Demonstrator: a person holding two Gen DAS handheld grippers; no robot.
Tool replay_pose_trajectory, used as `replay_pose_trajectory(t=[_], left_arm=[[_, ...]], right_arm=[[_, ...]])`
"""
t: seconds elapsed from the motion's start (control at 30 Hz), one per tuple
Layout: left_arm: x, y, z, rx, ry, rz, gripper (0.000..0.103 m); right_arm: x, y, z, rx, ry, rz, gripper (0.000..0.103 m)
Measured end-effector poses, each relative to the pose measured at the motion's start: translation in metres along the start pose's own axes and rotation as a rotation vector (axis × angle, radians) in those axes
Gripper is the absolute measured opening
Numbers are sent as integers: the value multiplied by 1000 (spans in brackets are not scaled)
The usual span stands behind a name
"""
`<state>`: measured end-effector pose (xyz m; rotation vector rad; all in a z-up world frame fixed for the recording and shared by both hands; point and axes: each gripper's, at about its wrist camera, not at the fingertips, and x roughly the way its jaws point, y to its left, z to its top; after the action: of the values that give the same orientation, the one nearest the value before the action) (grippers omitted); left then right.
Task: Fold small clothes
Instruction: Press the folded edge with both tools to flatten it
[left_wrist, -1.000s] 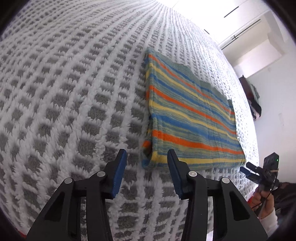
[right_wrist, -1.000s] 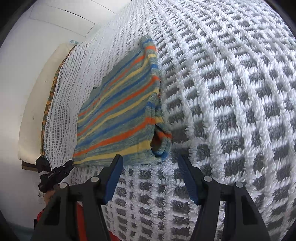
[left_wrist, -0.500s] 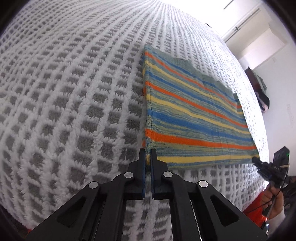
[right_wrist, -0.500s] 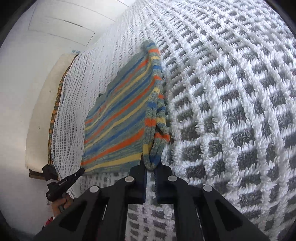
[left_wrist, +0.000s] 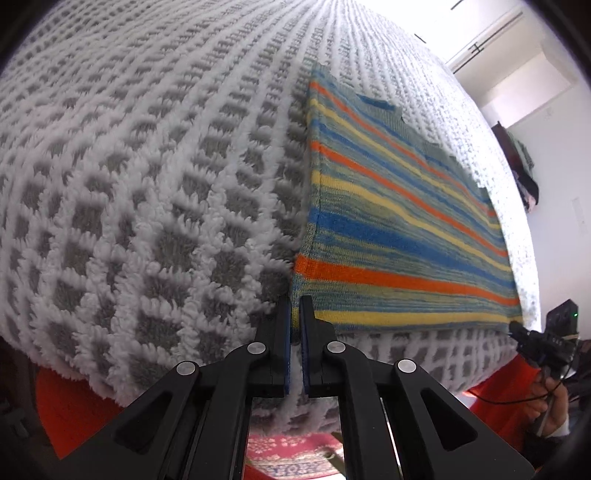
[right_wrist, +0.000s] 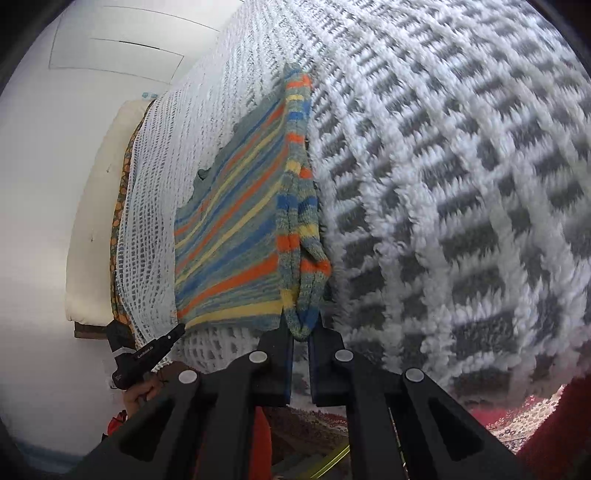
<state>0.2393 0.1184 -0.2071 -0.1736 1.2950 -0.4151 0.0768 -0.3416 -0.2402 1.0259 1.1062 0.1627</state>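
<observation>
While the striped knit garment (left_wrist: 399, 229) lies spread on the white and grey textured blanket (left_wrist: 147, 184) of the bed, near its front edge, both claws pinch its near hem. In the left wrist view the left claw (left_wrist: 294, 325) is closed on the near left corner, with the yellow and orange stripes running away to the right. At the far right of that view the right claw (left_wrist: 517, 329) sits at the garment's other near corner, held by a hand (left_wrist: 550, 410). In the right wrist view the right claw (right_wrist: 301, 336) grips a bunched fold of the garment (right_wrist: 236, 229), which is raised off the blanket (right_wrist: 461, 184) along that side. The left claw (right_wrist: 177, 330) shows at the lower left, at the opposite corner. A patterned red rug (left_wrist: 295, 454) shows below the bed
</observation>
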Motion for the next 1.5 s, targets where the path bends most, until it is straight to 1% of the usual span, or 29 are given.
replay_pose_trajectory(t=[0.03, 0.1, 0.13, 0.17, 0.2, 0.23, 0.37, 0.43, 0.47, 0.57, 0.63, 0.67, 0.7, 0.73, 0.77, 0.8, 0.83, 0.87, 0.9, 1.0, 1.07, 1.1, 1.13, 1.2, 1.27, 1.37, 1.4, 1.43, 1.5], left_arm=[[0, -5, 2, 10, -5, 19, 8], [-4, -13, 6, 9, -11, 57, 18], [-10, -14, 6, 6, -21, 68, 26], [-19, -17, 6, 1, -46, 81, 35], [-26, -19, 7, -3, -70, 94, 39], [-35, -22, 8, -6, -101, 110, 43], [-60, -39, 10, -13, -187, 149, 46], [-62, -60, 14, 9, -202, 121, 49], [-59, -73, 16, 46, -198, 102, 52], [-37, -121, 14, 185, -160, 77, 52], [-18, -148, 6, 285, -133, 63, 53], [-2, -161, 1, 338, -114, 77, 53], [14, -170, -3, 366, -85, 103, 53], [24, -173, -8, 374, -60, 111, 53], [39, -177, -14, 392, -14, 123, 53], [49, -179, -20, 414, 12, 152, 53], [55, -182, -26, 446, 23, 194, 53], [53, -184, -31, 475, 18, 215, 53], [49, -185, -31, 481, 18, 212, 53], [18, -183, -3, 404, 5, 111, 55], [9, -185, 24, 370, -24, 86, 65], [6, -188, 44, 361, -45, 83, 66], [9, -192, 72, 357, -57, 94, 66], [22, -199, 108, 362, -54, 106, 67], [48, -208, 149, 355, -43, 140, 67], [82, -215, 176, 322, -16, 196, 66], [91, -214, 179, 311, -10, 214, 66], [103, -213, 178, 297, 10, 236, 64], [111, -213, 165, 301, 43, 240, 61]], right_arm=[[2, 1, -1, -7, -10, -7, 8], [2, 6, -2, -36, -32, -27, 15], [1, 7, -2, -40, -36, -45, 28], [-1, 10, 0, -43, -42, -50, 37], [-5, 8, -2, -43, -54, -39, 53], [-10, 8, -1, -36, -69, -24, 60], [-14, -1, -2, 4, -84, 53, 60], [-9, -3, 4, 19, -69, 62, 60], [-4, -3, 5, 19, -60, 53, 60], [5, -2, 9, 32, -51, 7, 60], [9, -5, 11, 46, -55, 0, 60], [10, -5, 12, 51, -58, 6, 60], [11, -5, 13, 51, -60, 12, 60], [12, -6, 14, 51, -61, 19, 60], [12, -7, 13, 51, -61, 24, 60], [12, -9, 13, 53, -61, 30, 60], [11, -15, 11, 54, -60, 36, 60], [10, -18, 10, 52, -60, 42, 60], [9, -20, 9, 56, -53, 36, 60], [3, -20, 5, 30, -53, 41, 60], [2, -19, 3, 17, -51, 40, 60], [2, -19, 2, 12, -50, 41, 60], [1, -18, 1, 8, -48, 41, 60], [0, -17, 0, 2, -46, 44, 60], [-2, -17, -1, 3, -44, 52, 60], [-2, -18, -1, 5, -40, 59, 60], [-3, -18, -1, -6, -41, 27, 60], [-3, -18, -1, -9, -39, 25, 60], [-5, -16, -2, -14, -40, 19, 60]])
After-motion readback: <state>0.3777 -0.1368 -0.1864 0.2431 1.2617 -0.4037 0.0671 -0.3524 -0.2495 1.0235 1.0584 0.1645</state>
